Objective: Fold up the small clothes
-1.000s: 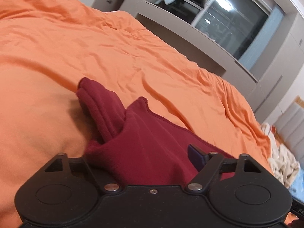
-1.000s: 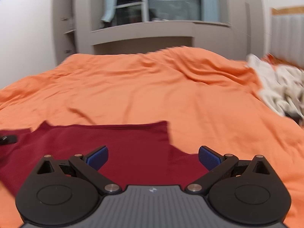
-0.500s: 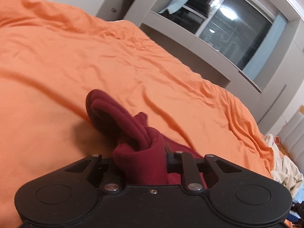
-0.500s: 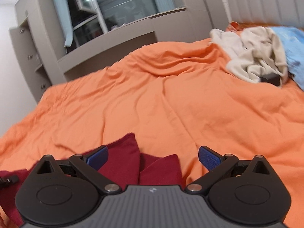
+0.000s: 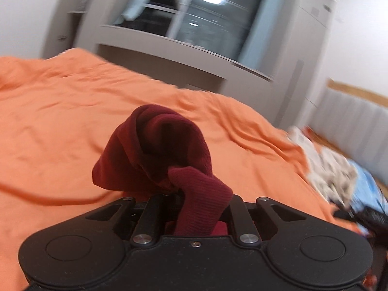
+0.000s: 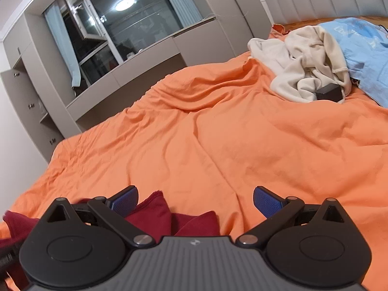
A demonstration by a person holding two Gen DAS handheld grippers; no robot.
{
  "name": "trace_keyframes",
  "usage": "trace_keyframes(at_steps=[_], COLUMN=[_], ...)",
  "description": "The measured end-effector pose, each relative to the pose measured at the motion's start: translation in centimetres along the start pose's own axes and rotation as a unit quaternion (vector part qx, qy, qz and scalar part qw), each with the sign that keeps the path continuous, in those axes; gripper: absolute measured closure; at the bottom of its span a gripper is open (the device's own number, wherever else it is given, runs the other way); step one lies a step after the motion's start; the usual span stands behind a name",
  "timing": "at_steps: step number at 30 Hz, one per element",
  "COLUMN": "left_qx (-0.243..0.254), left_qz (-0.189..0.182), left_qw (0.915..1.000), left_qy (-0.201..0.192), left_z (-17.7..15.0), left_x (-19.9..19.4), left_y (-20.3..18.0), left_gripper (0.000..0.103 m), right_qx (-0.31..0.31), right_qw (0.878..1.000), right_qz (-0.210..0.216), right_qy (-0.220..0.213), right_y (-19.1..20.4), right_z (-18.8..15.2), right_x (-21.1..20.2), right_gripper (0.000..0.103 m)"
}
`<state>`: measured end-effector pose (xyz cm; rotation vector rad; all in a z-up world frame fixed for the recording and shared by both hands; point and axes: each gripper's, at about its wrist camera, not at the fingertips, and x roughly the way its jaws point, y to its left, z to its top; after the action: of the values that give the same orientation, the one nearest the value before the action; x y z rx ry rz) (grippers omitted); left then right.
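Fabric, dark red and soft, bunches in our left gripper [image 5: 194, 194], whose jaws are clamped on the maroon garment [image 5: 155, 150]; the rest of it lies on the orange bedspread [image 5: 60, 126]. Our right gripper [image 6: 195, 197] stands wide apart above another fold of the cloth at about seven o'clock in its view. We judge the knit light, limp and prone to slumping, so a hem or corner is the best hold, not the bulk.

No readable text, labels or numbers appear anywhere
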<state>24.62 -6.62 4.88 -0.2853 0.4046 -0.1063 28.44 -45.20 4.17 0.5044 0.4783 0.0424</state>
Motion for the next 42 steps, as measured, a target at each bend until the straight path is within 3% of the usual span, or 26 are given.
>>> trace_keyframes(at_steps=[4, 7, 12, 17, 21, 25, 31, 36, 42], left_qx=[0.064, 0.116, 0.206, 0.214, 0.205, 0.221, 0.251, 0.277, 0.3], left_qz=[-0.057, -0.093, -0.096, -0.107, -0.136, -0.152, -0.16, -0.155, -0.14], left_qw=[0.9958, 0.9862, 0.9666, 0.9612, 0.9583, 0.9526, 0.946, 0.9423, 0.9421], left_qy=[0.032, 0.072, 0.118, 0.137, 0.145, 0.144, 0.13, 0.106, 0.056], left_z=[-1.6, -3.4, -6.8, -7.5, -6.8, -7.3, -7.3, -7.0, -8.6], left_x=[1.1, 1.8, 2.8, 3.2, 2.1, 1.4, 0.1, -1.2, -2.9], left_y=[-4.7, -7.9, -11.0, -10.9, -9.6, -9.9, -9.7, -9.1, -7.6], left_gripper=[0.09, 0.09, 0.086, 0.072, 0.042, 0.024, 0.008, 0.004, 0.001], right_qx=[0.015, 0.022, 0.022, 0.018, 0.018, 0.019, 0.012, 0.006, -0.02], right_qw=[1.0, 1.0, 1.0, 1.0, 0.999, 0.999, 0.997, 0.995, 0.993], right_qz=[-0.006, -0.011, -0.009, -0.005, -0.005, -0.002, 0.012, 0.024, 0.054], right_qy=[-0.001, -0.002, 0.004, 0.017, 0.027, 0.038, 0.07, 0.099, 0.099], right_y=[-0.9, -1.3, -1.2, -0.8, -0.8, -0.9, -0.3, 0.7, 2.1], right_z=[0.3, 0.4, 0.3, 0.0, -0.3, -0.5, -1.3, -2.4, -3.2], right_x=[0.1, 0.2, 0.5, 1.0, 1.4, 1.7, 2.9, 3.9, 3.8], right_gripper=[0.0, 0.0, 0.0, 0.0, 0.0, 0.0, 0.0, 0.0, 0.0])
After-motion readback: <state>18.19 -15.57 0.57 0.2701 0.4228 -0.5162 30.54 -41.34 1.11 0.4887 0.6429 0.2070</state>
